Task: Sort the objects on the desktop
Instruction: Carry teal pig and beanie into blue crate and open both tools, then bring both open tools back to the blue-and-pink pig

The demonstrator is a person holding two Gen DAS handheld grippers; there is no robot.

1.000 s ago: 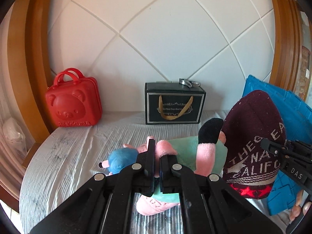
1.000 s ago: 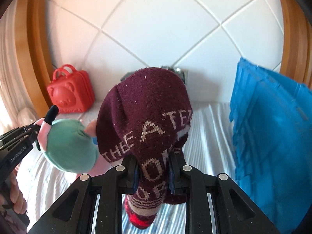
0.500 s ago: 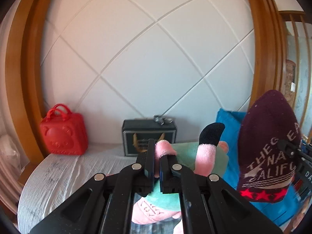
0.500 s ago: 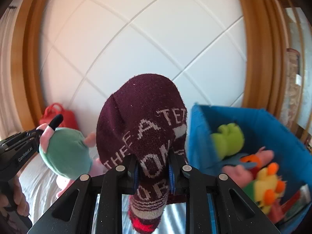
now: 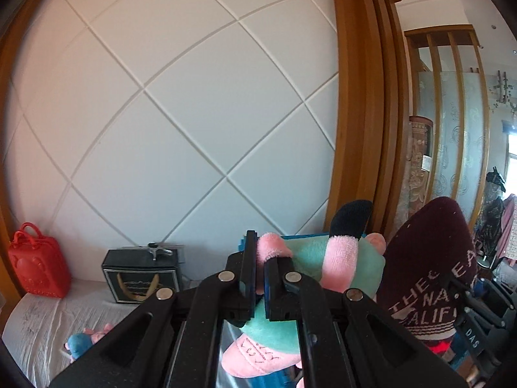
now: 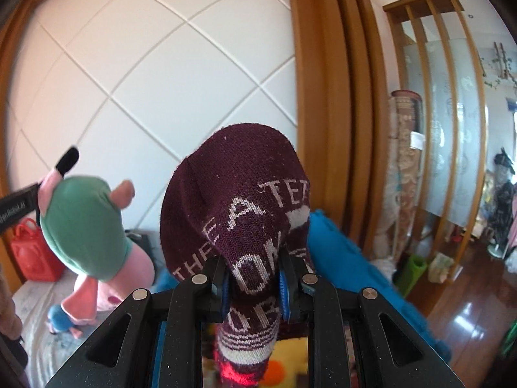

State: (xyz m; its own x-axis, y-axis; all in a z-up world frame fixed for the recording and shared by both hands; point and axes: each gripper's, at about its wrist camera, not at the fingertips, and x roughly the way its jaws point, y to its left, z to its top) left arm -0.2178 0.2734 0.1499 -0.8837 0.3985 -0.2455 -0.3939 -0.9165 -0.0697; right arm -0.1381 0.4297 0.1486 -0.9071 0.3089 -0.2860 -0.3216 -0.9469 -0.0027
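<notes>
Both light and floppy — the left gripper (image 5: 260,278) pinches the plush pig (image 5: 310,268) by a limb, the right gripper (image 6: 253,286) clamps the knit hat (image 6: 239,203) by its cuff.

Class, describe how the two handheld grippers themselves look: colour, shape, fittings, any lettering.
Both the left gripper and right gripper are matte black, with angular linkage arms, silver round rivets and blue pads inside the fingers. White lettering marks their sides, only partly readable.

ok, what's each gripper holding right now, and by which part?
Left gripper pinches the pink plush pig by a pink limb. Right gripper clamps the maroon knit beanie low on its lettered band.
</notes>
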